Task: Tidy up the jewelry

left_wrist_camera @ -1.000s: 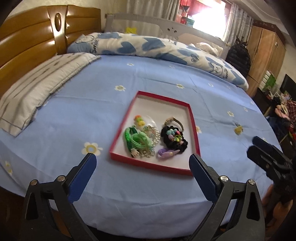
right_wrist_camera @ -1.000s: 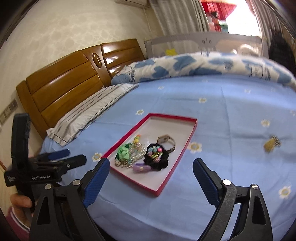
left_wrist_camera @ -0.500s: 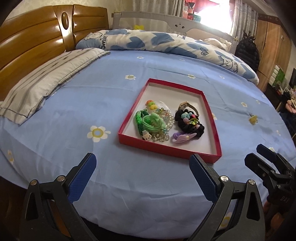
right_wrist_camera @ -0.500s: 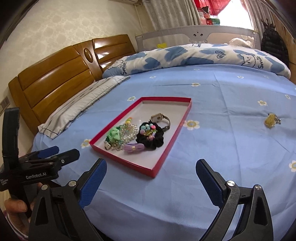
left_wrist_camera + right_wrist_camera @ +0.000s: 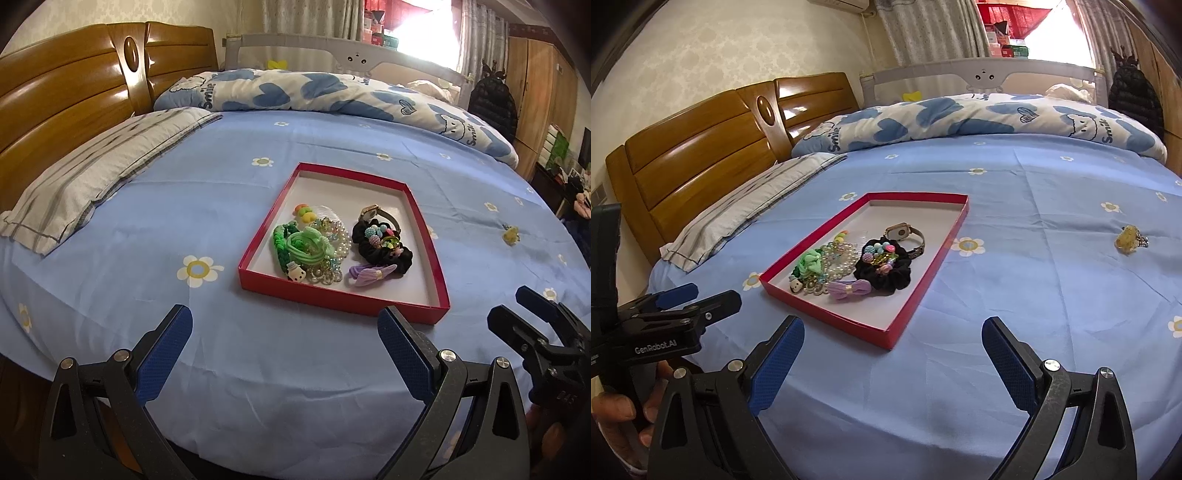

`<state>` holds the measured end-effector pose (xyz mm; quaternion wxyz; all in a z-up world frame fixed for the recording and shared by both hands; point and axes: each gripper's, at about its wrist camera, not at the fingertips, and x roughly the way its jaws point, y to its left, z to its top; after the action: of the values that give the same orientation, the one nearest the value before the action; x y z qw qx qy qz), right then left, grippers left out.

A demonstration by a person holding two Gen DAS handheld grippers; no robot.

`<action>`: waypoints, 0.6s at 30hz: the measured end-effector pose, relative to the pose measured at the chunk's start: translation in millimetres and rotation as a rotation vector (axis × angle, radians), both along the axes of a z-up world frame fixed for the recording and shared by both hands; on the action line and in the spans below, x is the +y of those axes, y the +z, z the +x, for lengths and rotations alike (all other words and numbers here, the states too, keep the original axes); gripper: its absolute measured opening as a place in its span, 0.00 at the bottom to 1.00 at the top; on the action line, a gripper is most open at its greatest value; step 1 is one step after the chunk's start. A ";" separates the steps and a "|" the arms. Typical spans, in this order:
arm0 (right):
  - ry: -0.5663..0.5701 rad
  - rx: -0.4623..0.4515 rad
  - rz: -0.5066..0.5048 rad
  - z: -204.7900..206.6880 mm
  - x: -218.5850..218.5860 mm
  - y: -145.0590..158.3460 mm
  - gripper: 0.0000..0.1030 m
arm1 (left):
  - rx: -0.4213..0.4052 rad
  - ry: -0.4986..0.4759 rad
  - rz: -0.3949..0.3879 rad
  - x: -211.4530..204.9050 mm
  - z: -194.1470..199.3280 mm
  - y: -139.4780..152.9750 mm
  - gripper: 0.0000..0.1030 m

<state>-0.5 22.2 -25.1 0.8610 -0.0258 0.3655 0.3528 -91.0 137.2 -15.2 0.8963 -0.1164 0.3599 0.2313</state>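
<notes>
A shallow red tray (image 5: 441, 275) (image 5: 923, 284) lies on the blue bedsheet. It holds green hair ties (image 5: 306, 245) (image 5: 809, 262), pearl beads (image 5: 341, 240) (image 5: 842, 262), a black scrunchie with coloured beads (image 5: 380, 247) (image 5: 884, 266), a purple bow (image 5: 371, 275) (image 5: 849, 288) and a watch (image 5: 373, 212) (image 5: 905, 234). A small yellow trinket (image 5: 511, 234) (image 5: 1128, 240) lies loose on the sheet to the right of the tray. My left gripper (image 5: 284, 345) and right gripper (image 5: 892, 356) both hover open and empty near the bed's front edge, short of the tray.
A striped pillow (image 5: 99, 177) and a wooden headboard (image 5: 74, 99) are on the left. A blue-and-white quilt (image 5: 332, 92) runs along the far side. A wardrobe (image 5: 539, 92) stands at the right. A person's hand (image 5: 613, 417) holds the left gripper's body.
Both grippers have come closer to the bed and the tray, which now looks larger and nearer. Both jaws stayed open. Nothing in the tray has moved.
</notes>
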 end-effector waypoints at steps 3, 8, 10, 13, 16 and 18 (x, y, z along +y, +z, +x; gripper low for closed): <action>0.000 0.004 0.000 1.3 -1.2 -2.5 0.95 | -0.006 -0.005 0.013 -2.5 0.1 0.7 0.98; 0.000 0.006 0.002 2.5 -1.7 -3.0 0.95 | -0.003 -0.012 0.020 -4.5 1.3 0.1 0.98; 0.000 0.010 0.005 3.0 -2.2 -3.2 0.95 | -0.003 -0.014 0.024 -5.3 1.3 0.5 0.98; -0.004 0.016 0.008 3.7 -3.8 -4.1 0.95 | -0.004 -0.019 0.024 -6.5 1.5 1.4 0.98; -0.008 0.020 0.009 4.7 -4.4 -4.3 0.95 | -0.005 -0.021 0.021 -7.0 1.4 1.1 0.98; -0.008 0.020 0.010 5.6 -4.8 -4.2 0.95 | -0.004 -0.024 0.019 -7.8 1.3 1.2 0.98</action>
<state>5.1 17.4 -29.3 0.8588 -0.0167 0.3726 0.3513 -89.7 129.5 -14.0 0.9009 -0.1040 0.3572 0.2238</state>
